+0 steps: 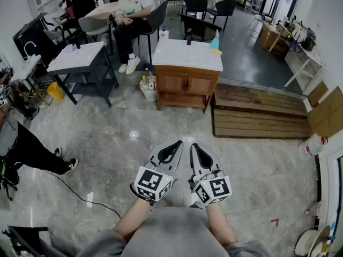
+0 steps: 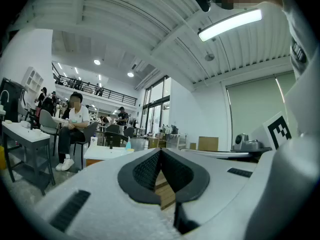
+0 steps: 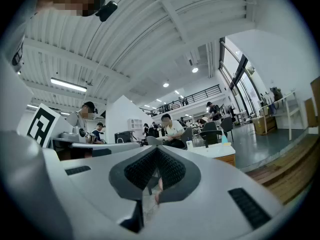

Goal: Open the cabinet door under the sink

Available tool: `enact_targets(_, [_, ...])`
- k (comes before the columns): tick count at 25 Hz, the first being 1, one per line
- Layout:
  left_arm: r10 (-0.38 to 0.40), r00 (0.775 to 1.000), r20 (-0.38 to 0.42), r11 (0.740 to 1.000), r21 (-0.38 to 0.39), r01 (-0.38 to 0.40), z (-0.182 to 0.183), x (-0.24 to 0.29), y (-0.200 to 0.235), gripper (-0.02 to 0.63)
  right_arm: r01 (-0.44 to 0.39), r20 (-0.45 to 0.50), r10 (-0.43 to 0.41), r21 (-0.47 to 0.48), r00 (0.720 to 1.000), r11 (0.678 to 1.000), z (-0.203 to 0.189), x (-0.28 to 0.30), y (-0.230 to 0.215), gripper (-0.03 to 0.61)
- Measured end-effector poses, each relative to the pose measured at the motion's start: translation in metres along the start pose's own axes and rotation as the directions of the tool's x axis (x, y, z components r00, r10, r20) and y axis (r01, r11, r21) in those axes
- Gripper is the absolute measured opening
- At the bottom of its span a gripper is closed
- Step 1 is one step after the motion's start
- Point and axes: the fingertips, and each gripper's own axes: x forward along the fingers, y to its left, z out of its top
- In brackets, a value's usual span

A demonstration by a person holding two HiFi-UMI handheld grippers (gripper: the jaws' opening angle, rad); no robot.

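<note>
While the cabinet (image 1: 186,95) under the sink (image 1: 185,55) stands with both doors (image 1: 174,83) shut, the left gripper (image 1: 172,150) and right gripper (image 1: 198,154) hover side by side well apart from it, each with jaws pressed together on nothing. Nothing of the task looks done: the approach, the grip on a door and the pull all remain.

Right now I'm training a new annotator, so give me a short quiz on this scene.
1. True or false: the sink cabinet already stands open.
2. What lies beside that cabinet, at the head view's right? A: wooden platform; B: ladder; C: bicycle.
3. Fill in: the left gripper and right gripper, both empty, have jaws ___.
Key: 1 false; 2 A; 3 shut.
</note>
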Motion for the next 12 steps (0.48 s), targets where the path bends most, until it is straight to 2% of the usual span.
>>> enact_targets(12, [-0.007, 1.000, -0.026, 1.000, -0.021, 0.007, -0.013, -0.020, 0.020, 0.008, 0.013, 0.001, -0.013, 0.043, 1.000, 0.999, -0.014, 0.009, 0.017, 0.009])
